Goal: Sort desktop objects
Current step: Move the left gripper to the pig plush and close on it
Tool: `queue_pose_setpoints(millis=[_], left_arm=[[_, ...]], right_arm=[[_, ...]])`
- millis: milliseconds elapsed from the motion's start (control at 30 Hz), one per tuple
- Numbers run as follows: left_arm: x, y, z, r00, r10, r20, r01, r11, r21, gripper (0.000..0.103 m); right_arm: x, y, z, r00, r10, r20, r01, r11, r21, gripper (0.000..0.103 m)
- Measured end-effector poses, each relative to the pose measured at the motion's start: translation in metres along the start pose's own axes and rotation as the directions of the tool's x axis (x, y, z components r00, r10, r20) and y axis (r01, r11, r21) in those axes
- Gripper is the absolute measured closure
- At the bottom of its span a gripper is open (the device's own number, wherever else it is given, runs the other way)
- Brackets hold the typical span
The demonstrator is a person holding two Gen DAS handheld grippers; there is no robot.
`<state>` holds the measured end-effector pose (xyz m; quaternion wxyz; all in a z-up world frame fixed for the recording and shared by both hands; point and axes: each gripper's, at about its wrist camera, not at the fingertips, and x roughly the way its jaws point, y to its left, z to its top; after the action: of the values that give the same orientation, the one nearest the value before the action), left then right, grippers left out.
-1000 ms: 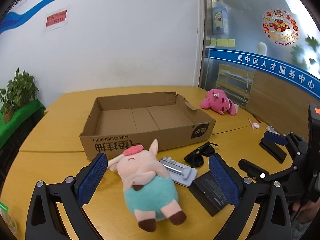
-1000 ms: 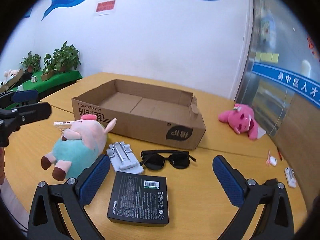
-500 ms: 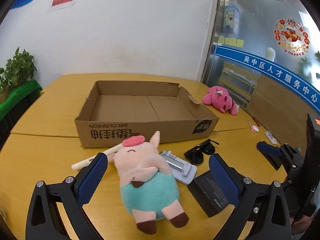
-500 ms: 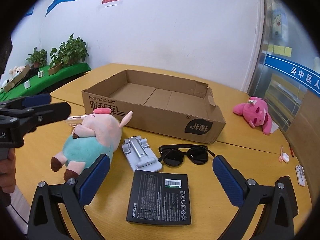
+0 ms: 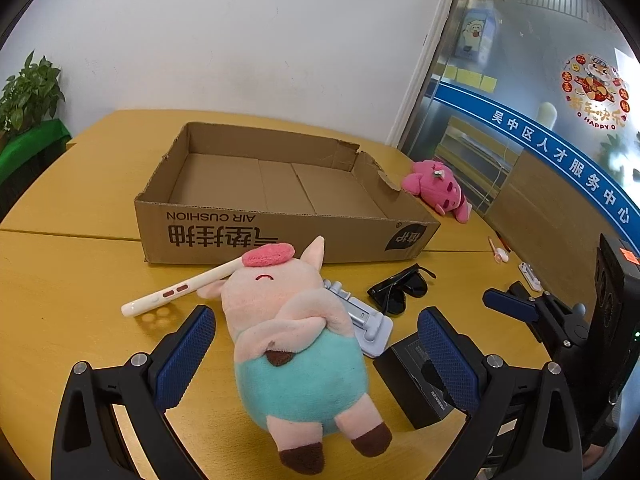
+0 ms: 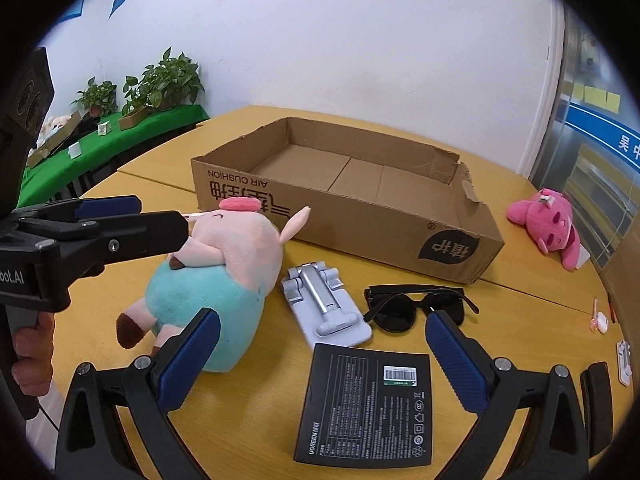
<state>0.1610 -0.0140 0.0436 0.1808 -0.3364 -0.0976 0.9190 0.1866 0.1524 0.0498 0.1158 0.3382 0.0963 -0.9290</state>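
Observation:
A pig plush in teal trousers (image 5: 296, 340) lies on the yellow table between the pads of my open left gripper (image 5: 316, 356), apart from both. It also shows in the right wrist view (image 6: 216, 280). Beside it lie a white phone (image 5: 180, 290), a grey phone stand (image 6: 324, 304), black sunglasses (image 6: 416, 308) and a black box (image 6: 368, 404). My open right gripper (image 6: 320, 360) hovers over the black box and stand. An empty cardboard box (image 5: 276, 192) sits behind them.
A pink plush (image 5: 438, 188) lies to the right of the cardboard box. Small white items (image 5: 528, 272) lie near the table's right edge. Potted plants stand on a green-covered table (image 6: 120, 132) at the left. A wall and glass partition are behind.
Both grippers have moved forward and down toward the objects. The left gripper now straddles the pig plush. The white phone has come into the left wrist view. Nothing was grasped.

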Motion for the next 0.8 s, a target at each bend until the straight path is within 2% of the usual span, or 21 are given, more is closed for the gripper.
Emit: queue_pose_setpoints(millis=[133, 400, 800], left_arm=[[0.004, 0.008, 0.000, 1.000, -0.021, -0.010, 0.021, 1.000, -0.021, 0.001], [0.014, 0.018, -0.004, 0.998, -0.058, -0.036, 0.057, 0.998, -0.037, 0.001], [0.020, 0.035, -0.008, 0.992, -0.106, -0.065, 0.100, 0.992, -0.083, 0.001]], right_arm=[[0.004, 0.003, 0.001, 0.998, 0.060, -0.014, -0.060, 0.998, -0.001, 0.001], [0.017, 0.011, 0.002, 0.997, 0.060, -0.056, -0.060, 0.998, -0.010, 0.001], [0.028, 0.024, 0.003, 0.989, 0.120, -0.086, -0.122, 0.993, -0.008, 0.001]])
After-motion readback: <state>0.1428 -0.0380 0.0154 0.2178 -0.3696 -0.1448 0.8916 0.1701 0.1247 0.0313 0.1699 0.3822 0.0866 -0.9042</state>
